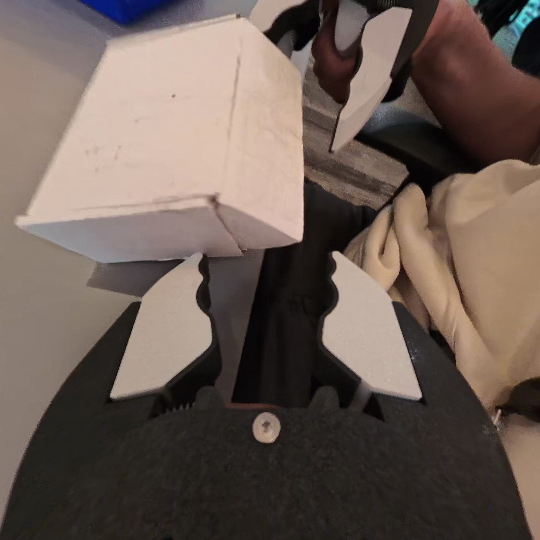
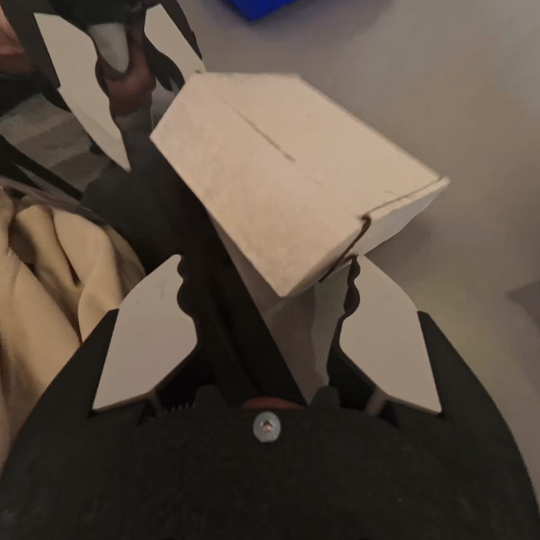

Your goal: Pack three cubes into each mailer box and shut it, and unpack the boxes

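A shut white mailer box (image 1: pixel 163 140) sits at the near edge of the pale table (image 1: pixel 43 321), and its right part reaches past that edge. A shadow lies under it. My left gripper (image 1: pixel 267 257) is open and empty, and its left fingertip (image 1: pixel 195 263) touches the box's near face. In the right wrist view the box (image 2: pixel 277 181) fills the middle. My right gripper (image 2: pixel 264 258) is open and empty, and its right fingertip (image 2: pixel 355 263) touches the box's near corner. Each gripper shows at the box's far side in the other's view. No cubes are in view.
A blue bin (image 1: pixel 128 8) stands at the back of the table and also shows in the right wrist view (image 2: pixel 257 8). A person's cream garment (image 1: pixel 453 263), dark trousers (image 1: pixel 292 292) and forearm (image 1: pixel 467 87) are close beyond the table edge.
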